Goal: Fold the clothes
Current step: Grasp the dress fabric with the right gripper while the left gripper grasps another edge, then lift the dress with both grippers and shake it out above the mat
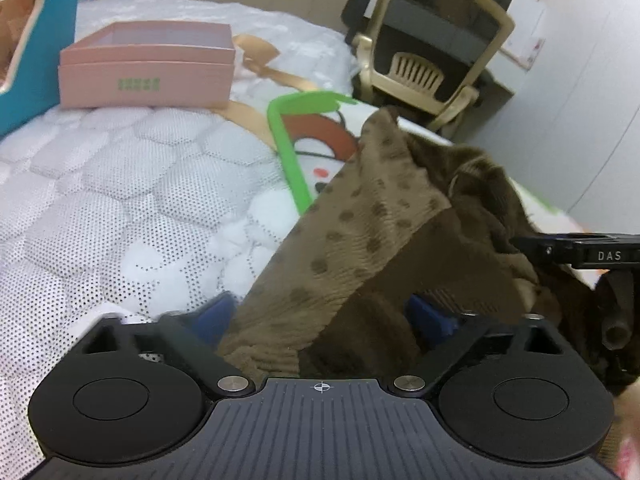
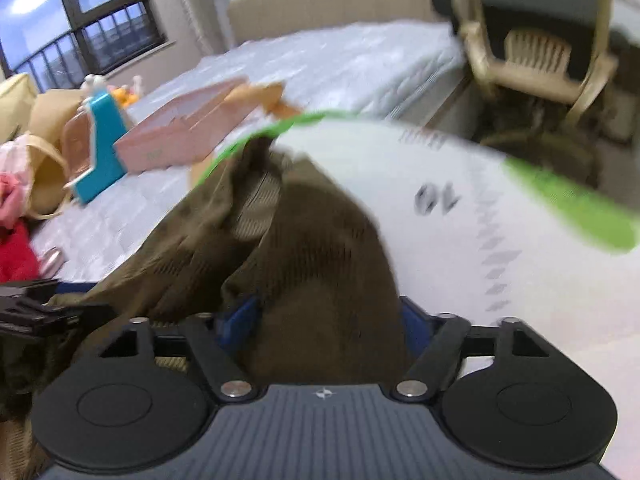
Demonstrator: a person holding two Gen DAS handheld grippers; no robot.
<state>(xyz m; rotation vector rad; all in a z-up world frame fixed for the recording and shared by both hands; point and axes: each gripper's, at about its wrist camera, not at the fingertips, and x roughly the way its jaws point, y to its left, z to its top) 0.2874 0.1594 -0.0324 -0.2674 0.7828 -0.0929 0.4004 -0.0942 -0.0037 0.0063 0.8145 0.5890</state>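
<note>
Brown knit: garment [image 1: 360, 232], bunched, raised off the mat [image 1: 292, 168].
Left gripper [image 1: 320, 320]: clamped on its edge.
Right gripper [image 2: 328, 320]: likewise pinching, probably spreading it to fold.

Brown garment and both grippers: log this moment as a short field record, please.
surface: white quilted mattress
garment: brown garment, dotted fabric, bunched and lifted
left gripper: shut on brown garment
right gripper: shut on brown garment
under garment: green-edged mat
nearby: pink box, chair
image quality: right wrist view motion-blurred
</note>
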